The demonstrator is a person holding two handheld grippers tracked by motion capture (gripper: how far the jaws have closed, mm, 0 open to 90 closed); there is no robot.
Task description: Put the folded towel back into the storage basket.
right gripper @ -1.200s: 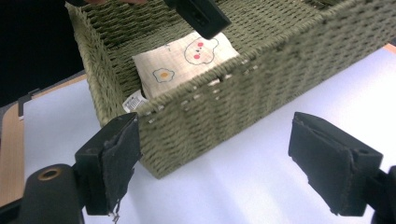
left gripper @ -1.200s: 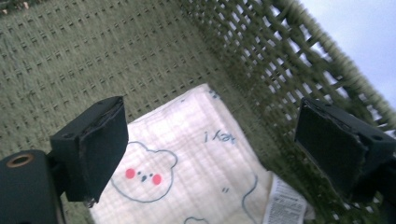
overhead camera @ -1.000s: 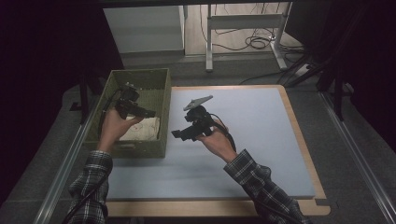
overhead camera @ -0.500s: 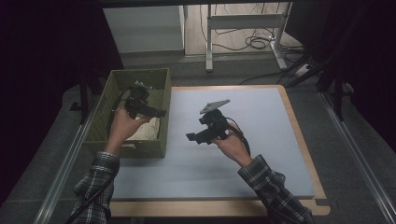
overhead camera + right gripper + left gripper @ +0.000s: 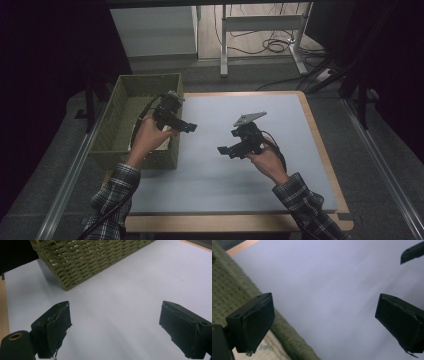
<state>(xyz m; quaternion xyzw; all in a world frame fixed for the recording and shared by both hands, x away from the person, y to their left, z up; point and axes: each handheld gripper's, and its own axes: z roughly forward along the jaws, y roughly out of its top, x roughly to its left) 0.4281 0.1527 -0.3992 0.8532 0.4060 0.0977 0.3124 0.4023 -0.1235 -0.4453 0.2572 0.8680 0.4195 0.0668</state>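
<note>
Your left hand-held gripper (image 5: pixel 187 127) and right hand-held gripper (image 5: pixel 224 149) both gape empty; the woven green basket (image 5: pixel 116 114) sits at nine o'clock on the counter (image 5: pixel 210 175).

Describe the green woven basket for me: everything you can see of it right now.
The basket is an olive-green, open-topped rectangular box of woven fibre. It stands upright at the left edge of the table, its near right corner resting on the pale blue mat. Something pale and flat lies inside at the near end. The left claw hovers open above its right wall, not touching it. The right gripper view shows its tight weave and frayed rim.
</note>
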